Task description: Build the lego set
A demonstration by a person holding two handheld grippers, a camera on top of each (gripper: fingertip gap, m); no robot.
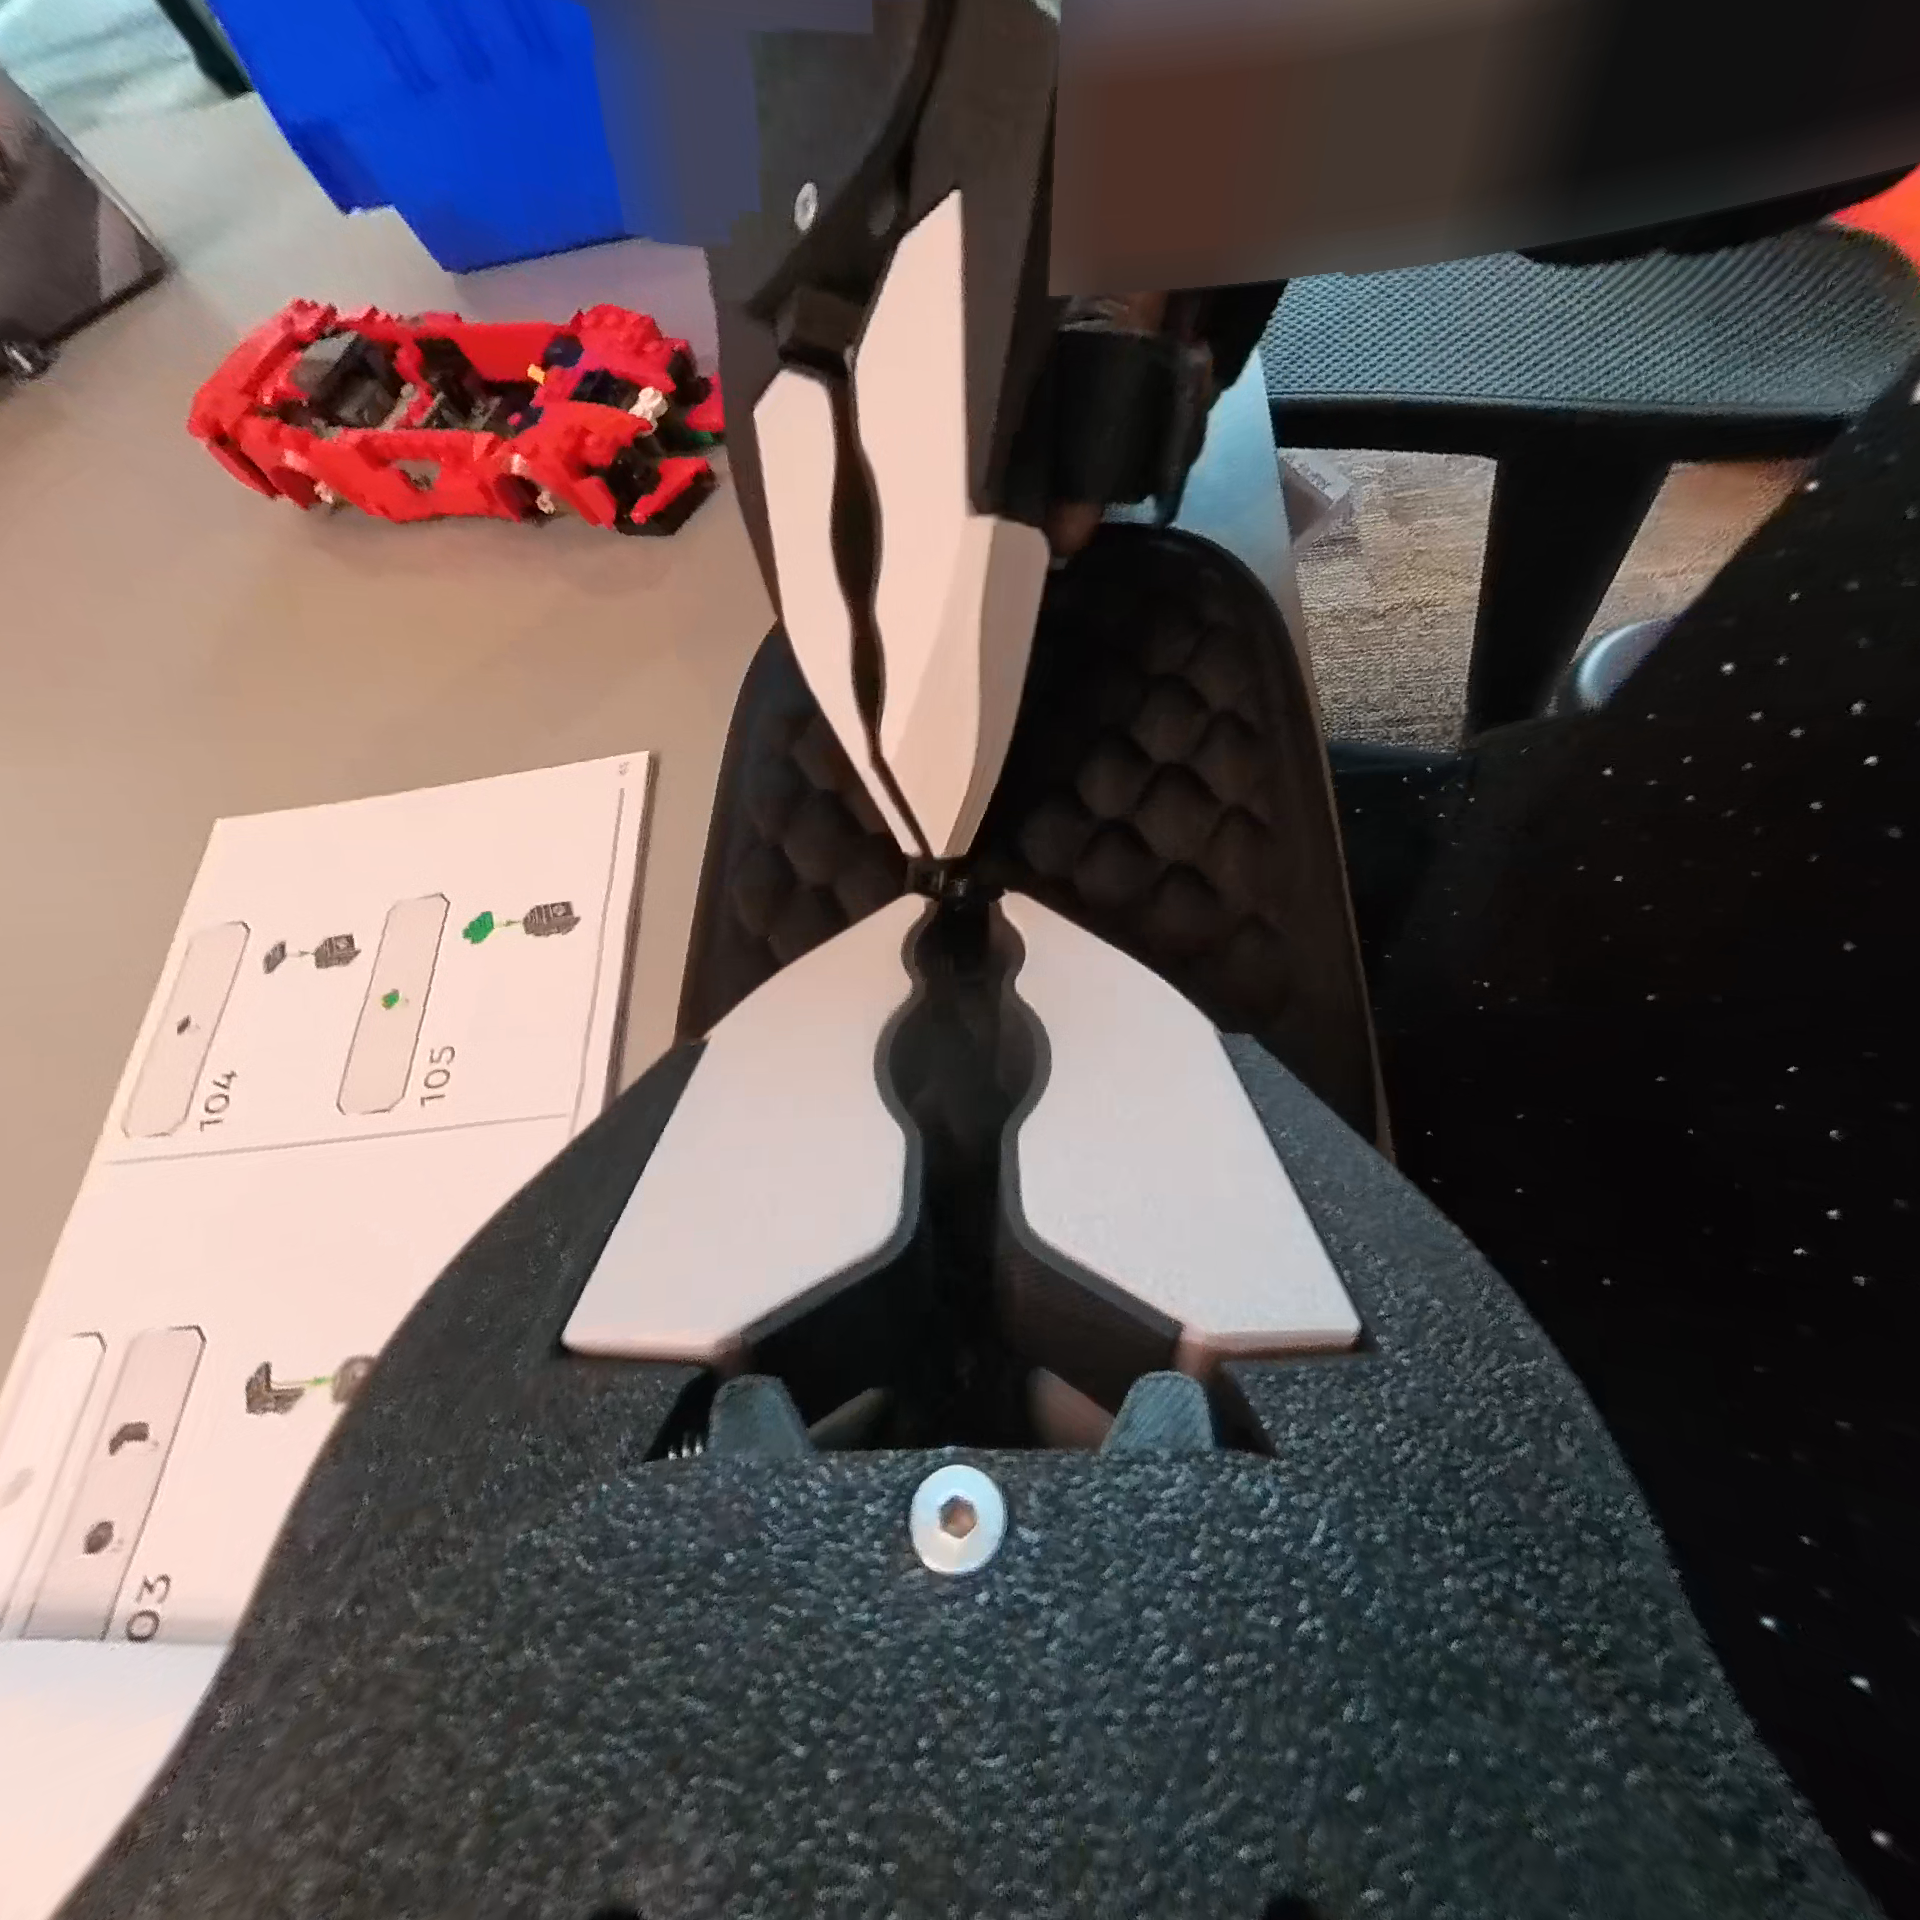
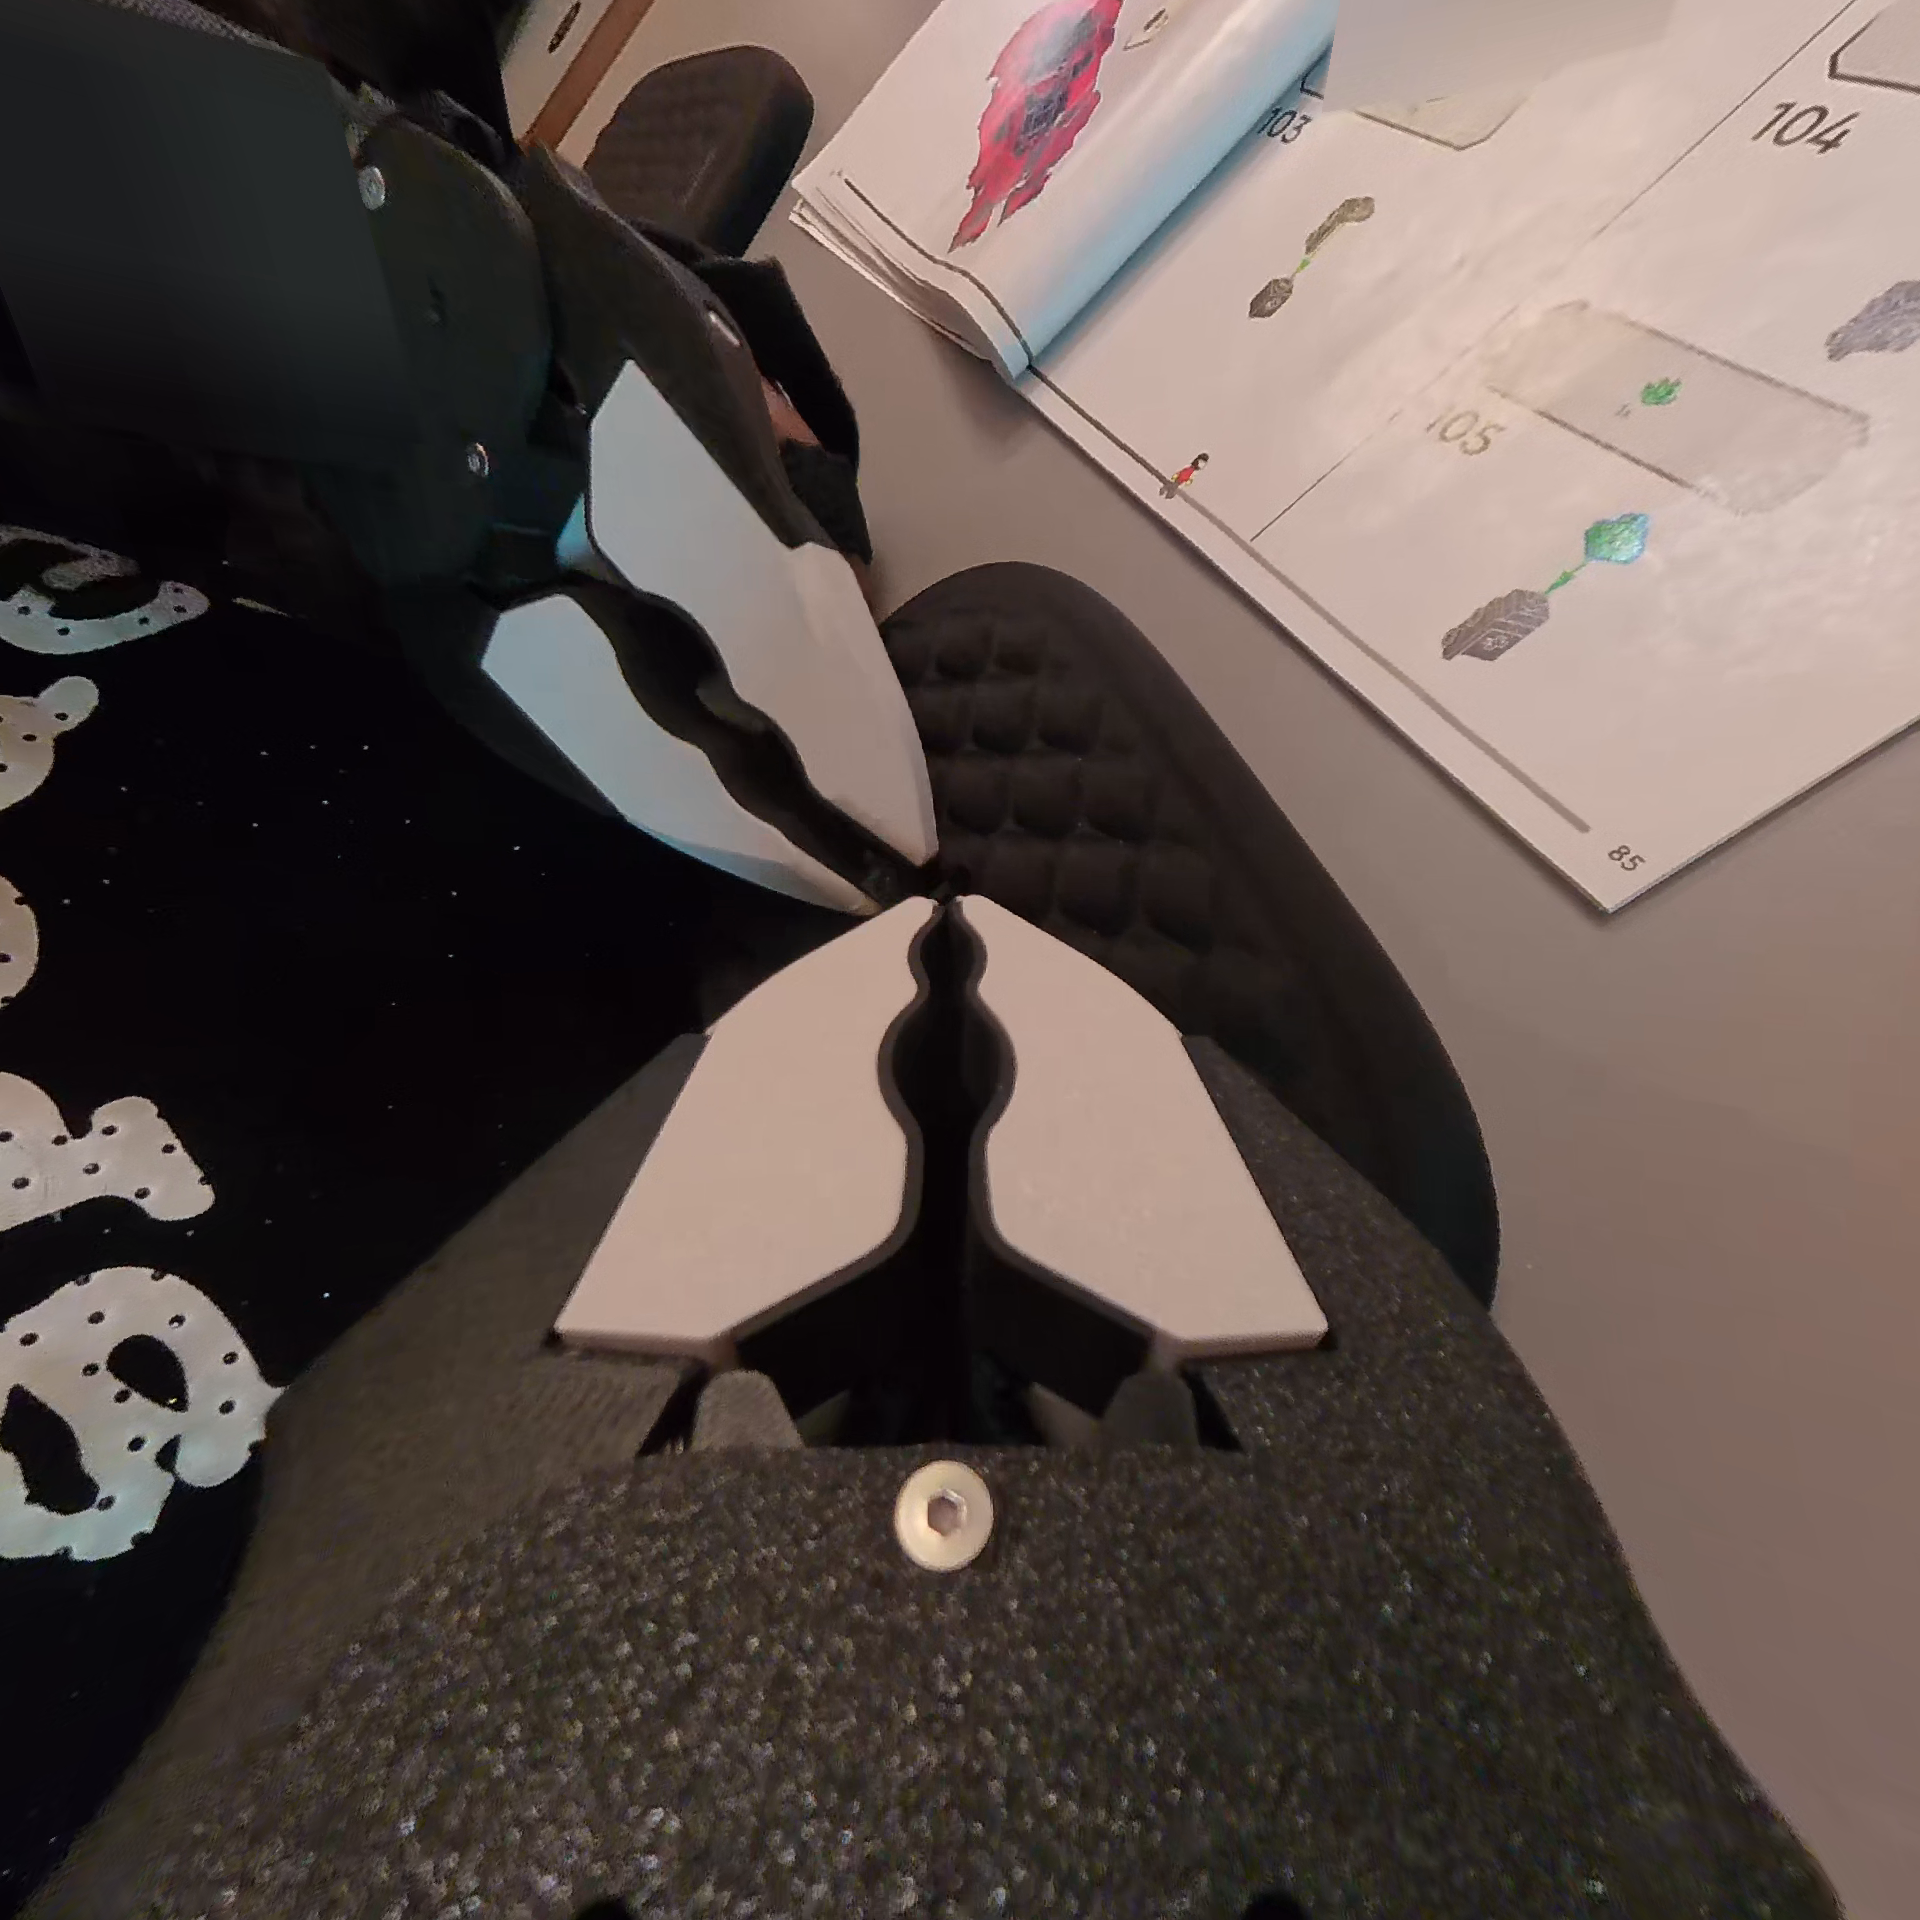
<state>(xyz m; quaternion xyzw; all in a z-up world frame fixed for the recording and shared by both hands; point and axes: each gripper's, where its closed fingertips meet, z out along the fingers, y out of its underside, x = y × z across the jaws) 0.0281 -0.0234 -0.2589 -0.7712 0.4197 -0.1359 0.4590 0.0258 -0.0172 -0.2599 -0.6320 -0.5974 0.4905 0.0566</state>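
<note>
My left gripper [image 1: 951, 906] and my right gripper [image 2: 941, 906] meet tip to tip over a black quilted pad [image 1: 1153, 810] at the table's edge. Both are shut, and a small black lego piece [image 1: 953, 886] is pinched where the tips meet; most of it is hidden. In the left wrist view the right gripper [image 1: 928, 854] comes down from above. In the right wrist view the left gripper [image 2: 906, 854] comes in from the upper left, with the black piece [image 2: 940, 881] between them. The partly built red lego car [image 1: 457, 416] stands apart on the grey table [image 1: 312, 644].
An open instruction booklet [image 1: 395, 1039] lies left of the pad, and it also shows in the right wrist view [image 2: 1455, 416]. A blue box [image 1: 447, 125] and a dark box [image 1: 62, 239] stand at the back. A person's black dotted clothing [image 1: 1662, 1039] and a mesh chair [image 1: 1558, 343] are on the right.
</note>
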